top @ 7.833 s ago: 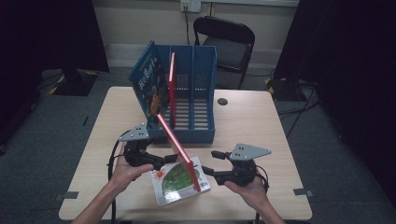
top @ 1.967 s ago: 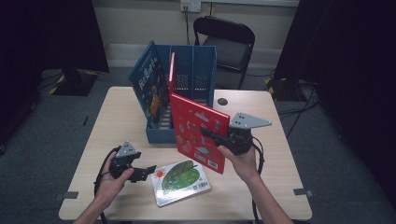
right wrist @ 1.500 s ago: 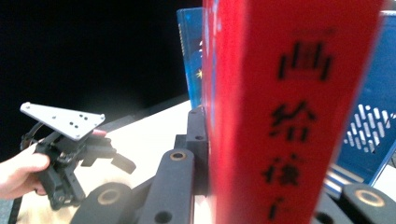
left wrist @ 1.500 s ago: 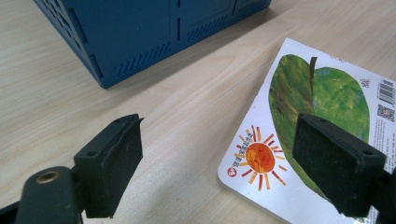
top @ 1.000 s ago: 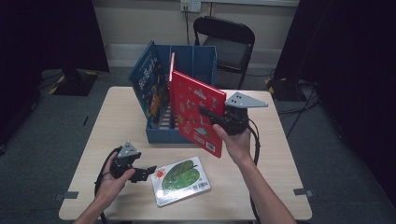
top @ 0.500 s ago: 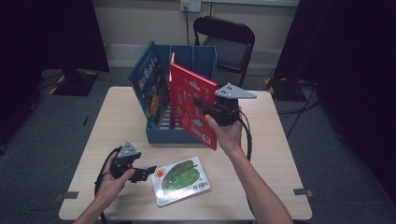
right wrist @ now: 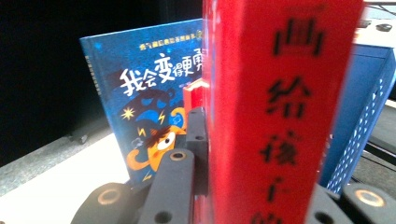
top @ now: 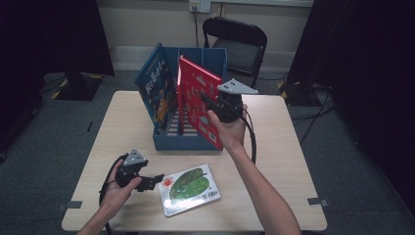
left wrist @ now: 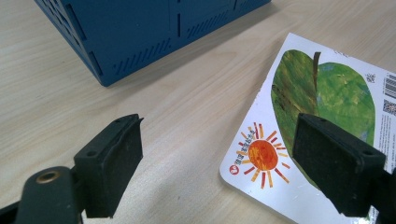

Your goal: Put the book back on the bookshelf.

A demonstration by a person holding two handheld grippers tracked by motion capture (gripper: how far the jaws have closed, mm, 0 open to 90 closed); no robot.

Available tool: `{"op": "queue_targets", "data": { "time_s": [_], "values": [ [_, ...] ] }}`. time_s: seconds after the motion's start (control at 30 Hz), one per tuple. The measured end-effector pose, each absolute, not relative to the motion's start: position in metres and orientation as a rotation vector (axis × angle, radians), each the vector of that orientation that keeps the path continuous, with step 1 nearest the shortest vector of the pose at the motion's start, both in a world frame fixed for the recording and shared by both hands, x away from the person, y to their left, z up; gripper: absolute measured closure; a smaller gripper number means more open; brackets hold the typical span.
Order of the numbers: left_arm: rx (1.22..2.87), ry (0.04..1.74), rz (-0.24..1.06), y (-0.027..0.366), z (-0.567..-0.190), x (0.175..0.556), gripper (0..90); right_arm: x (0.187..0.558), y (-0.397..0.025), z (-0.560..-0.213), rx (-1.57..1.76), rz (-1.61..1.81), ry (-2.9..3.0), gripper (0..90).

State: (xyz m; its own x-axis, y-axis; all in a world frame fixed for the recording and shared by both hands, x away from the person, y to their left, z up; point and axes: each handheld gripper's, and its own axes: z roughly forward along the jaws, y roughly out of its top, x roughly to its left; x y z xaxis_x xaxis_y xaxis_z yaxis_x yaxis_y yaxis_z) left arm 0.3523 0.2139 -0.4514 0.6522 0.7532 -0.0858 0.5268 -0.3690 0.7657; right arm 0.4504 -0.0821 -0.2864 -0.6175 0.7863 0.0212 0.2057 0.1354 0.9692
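right gripper (top: 211,104): clamped on the red book (top: 198,105), jaws pinching it from both sides. In the right gripper view the red spine with black characters (right wrist: 280,116) sits dead centre between the jaws, super close and a bit blurry.
red book: held upright, slightly tilted, up over the blue file rack (top: 188,139). Its lower corner hangs down in front of the rack's front wall. Can't tell whether it's touching the rack.
left gripper (top: 149,182): jaws spread wide, nothing in them. Held low over the table (top: 274,161), pointing at the near-left corner of the caterpillar-style picture book (top: 190,190).
picture book: flat on the table just in front of the rack, white cover with a big green leaf and a little orange sun (left wrist: 263,155). In the left gripper view, the sun corner sits between the two open jaws, below them.
blue book (top: 157,88): standing in the left slot of the rack, leaning outward to the left. Cartoon face and white characters on the cover (right wrist: 149,112).
file rack: blue, slotted walls, mid-table.
folding chair (top: 240,44): black, behind the far edge of the table.
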Motion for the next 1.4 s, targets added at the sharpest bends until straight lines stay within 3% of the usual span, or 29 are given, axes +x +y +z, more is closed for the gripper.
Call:
{"op": "queue_targets", "data": {
  "time_s": [1.4],
  "values": [
    [2.072, 0.993, 0.35, 0.215, -0.454, 0.355, 15.9, 0.512, -0.033, -0.292, 1.134, 1.34, 1.77, 80.6]
  ]
}}
